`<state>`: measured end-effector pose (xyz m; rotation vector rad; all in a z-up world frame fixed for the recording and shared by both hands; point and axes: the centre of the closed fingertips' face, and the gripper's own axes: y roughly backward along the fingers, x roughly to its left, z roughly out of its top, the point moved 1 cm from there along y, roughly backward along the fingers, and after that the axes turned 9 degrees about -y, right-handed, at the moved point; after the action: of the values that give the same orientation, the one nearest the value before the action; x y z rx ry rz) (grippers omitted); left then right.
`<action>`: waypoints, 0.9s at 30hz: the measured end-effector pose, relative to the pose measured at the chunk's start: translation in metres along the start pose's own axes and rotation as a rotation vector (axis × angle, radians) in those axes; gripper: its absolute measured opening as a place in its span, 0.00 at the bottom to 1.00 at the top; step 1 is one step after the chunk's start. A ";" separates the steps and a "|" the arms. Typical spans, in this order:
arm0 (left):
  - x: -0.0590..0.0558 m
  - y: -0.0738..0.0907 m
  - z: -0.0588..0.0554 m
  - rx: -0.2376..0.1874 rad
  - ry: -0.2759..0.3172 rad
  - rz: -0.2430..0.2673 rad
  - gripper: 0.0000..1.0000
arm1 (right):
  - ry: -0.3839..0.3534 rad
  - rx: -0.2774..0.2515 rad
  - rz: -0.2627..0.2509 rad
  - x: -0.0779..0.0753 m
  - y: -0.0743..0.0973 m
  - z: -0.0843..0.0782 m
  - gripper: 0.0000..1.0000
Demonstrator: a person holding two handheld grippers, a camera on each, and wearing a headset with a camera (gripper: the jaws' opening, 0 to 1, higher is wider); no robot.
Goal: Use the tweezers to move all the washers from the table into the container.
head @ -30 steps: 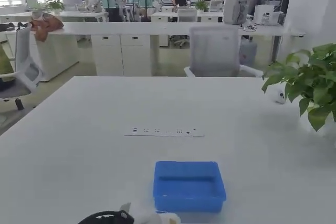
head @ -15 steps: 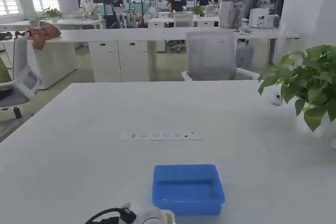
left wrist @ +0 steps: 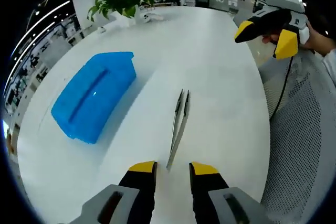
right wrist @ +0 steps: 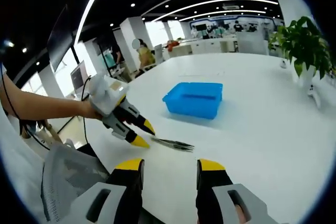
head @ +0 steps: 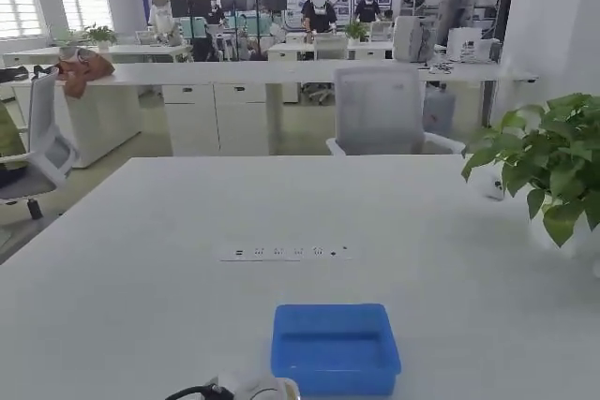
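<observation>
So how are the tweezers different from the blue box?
The blue box is wide, open-topped and looks like plastic; the tweezers are thin, long and silvery. The tweezers lie right in front of the open jaws of the left gripper, while the blue box sits farther off to one side. Both rest flat on the white table, and neither is being held.

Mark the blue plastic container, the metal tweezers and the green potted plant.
blue plastic container [head: 334, 379]: head view, front wall.
metal tweezers [left wrist: 177, 127]: left gripper view, mid-shaft.
green potted plant [head: 548, 161]: head view, leaves.
</observation>
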<state>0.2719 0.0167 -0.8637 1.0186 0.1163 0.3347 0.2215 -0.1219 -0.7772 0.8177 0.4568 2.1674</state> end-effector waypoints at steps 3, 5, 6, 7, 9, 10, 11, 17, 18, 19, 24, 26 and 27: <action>0.002 0.014 0.003 -0.077 0.138 0.068 0.40 | -0.002 -0.013 -0.010 -0.002 0.001 0.002 0.40; -0.001 0.028 0.006 -0.141 0.243 0.111 0.47 | 0.002 -0.020 -0.022 -0.003 0.002 0.003 0.42; -0.004 0.037 0.007 -0.169 0.272 0.124 0.50 | 0.004 -0.025 -0.028 -0.004 0.002 0.004 0.43; -0.006 0.043 0.007 -0.179 0.293 0.138 0.52 | 0.005 -0.028 -0.032 -0.005 0.002 0.004 0.44; -0.008 0.054 0.006 -0.202 0.314 0.176 0.58 | 0.009 -0.035 -0.047 -0.007 0.003 0.006 0.47; -0.010 0.059 0.004 -0.202 0.324 0.190 0.61 | 0.008 -0.038 -0.051 -0.008 0.003 0.006 0.49; -0.014 0.067 0.002 -0.205 0.342 0.203 0.63 | 0.006 -0.041 -0.057 -0.009 0.004 0.007 0.50; -0.017 0.107 0.000 -0.303 0.469 0.338 0.79 | 0.002 -0.068 -0.105 -0.017 0.007 0.011 0.63; -0.016 0.112 -0.001 -0.313 0.478 0.359 0.82 | 0.002 -0.078 -0.112 -0.018 0.008 0.013 0.65; -0.013 0.120 -0.002 -0.327 0.489 0.398 0.84 | -0.002 -0.085 -0.121 -0.020 0.008 0.014 0.68; 0.004 0.149 -0.010 -0.370 0.524 0.553 0.93 | -0.029 -0.121 -0.140 -0.027 0.011 0.022 0.78; 0.007 0.156 -0.012 -0.374 0.536 0.566 0.94 | -0.029 -0.127 -0.153 -0.030 0.011 0.025 0.84; 0.008 0.157 -0.013 -0.376 0.539 0.562 0.93 | -0.025 -0.127 -0.159 -0.031 0.010 0.026 0.86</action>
<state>0.2413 0.1048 -0.7361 0.5502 0.2422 1.1014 0.2495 -0.1505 -0.7655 0.7142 0.3553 2.0151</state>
